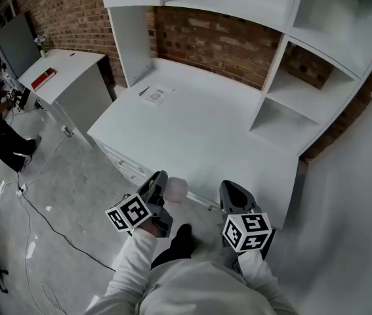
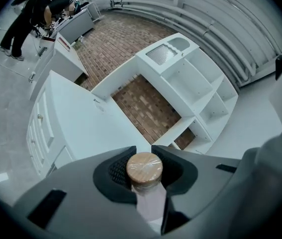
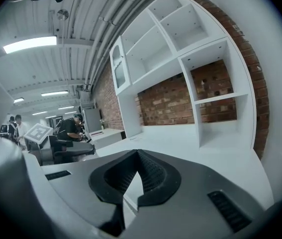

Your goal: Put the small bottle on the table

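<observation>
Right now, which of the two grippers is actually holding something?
The left gripper: its jaws are clamped on the small bottle, which stands between them. The right gripper differs: its jaws meet at the tips with nothing between them.

We stand in a loft-like lab: brick wall (image 1: 218, 44), white shelving (image 1: 284, 90), concrete floor (image 1: 74, 176) with trailing cables (image 1: 41, 218), ceiling strip lights (image 3: 30, 44).

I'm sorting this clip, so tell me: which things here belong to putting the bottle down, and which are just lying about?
In the job: small bottle, held in left gripper; white table.
Just lying about: paper sheet, shelves, right gripper, shut and empty.
</observation>
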Motion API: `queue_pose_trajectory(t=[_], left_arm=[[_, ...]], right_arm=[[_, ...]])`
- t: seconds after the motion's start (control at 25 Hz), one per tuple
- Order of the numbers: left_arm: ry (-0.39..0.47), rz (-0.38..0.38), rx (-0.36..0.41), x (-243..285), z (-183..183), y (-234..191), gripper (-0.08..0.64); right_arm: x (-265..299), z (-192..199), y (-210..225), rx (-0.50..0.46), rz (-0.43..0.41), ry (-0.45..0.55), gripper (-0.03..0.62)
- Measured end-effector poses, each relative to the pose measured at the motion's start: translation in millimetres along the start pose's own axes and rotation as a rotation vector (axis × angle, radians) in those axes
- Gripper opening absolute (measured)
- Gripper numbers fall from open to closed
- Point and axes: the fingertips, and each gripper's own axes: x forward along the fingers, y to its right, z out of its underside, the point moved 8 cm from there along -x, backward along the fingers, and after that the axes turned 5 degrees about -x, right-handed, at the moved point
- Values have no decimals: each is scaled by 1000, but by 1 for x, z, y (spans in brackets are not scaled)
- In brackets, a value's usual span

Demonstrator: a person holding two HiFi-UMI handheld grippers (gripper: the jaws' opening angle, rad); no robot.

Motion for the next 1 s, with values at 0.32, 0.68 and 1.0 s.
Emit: queue_pose_trajectory(t=[0.32, 0.68, 1.0], left_arm=[[-99, 55, 25, 88, -43, -16, 106], [-210, 96, 59, 160, -55, -29, 106], [-301, 109, 108, 212, -44, -29, 106]], right_arm=[[63, -23, 21, 15, 106, 7, 28], [88, -26, 40, 39, 228, -1, 28], [83, -23, 64, 75, 334, -13, 28]])
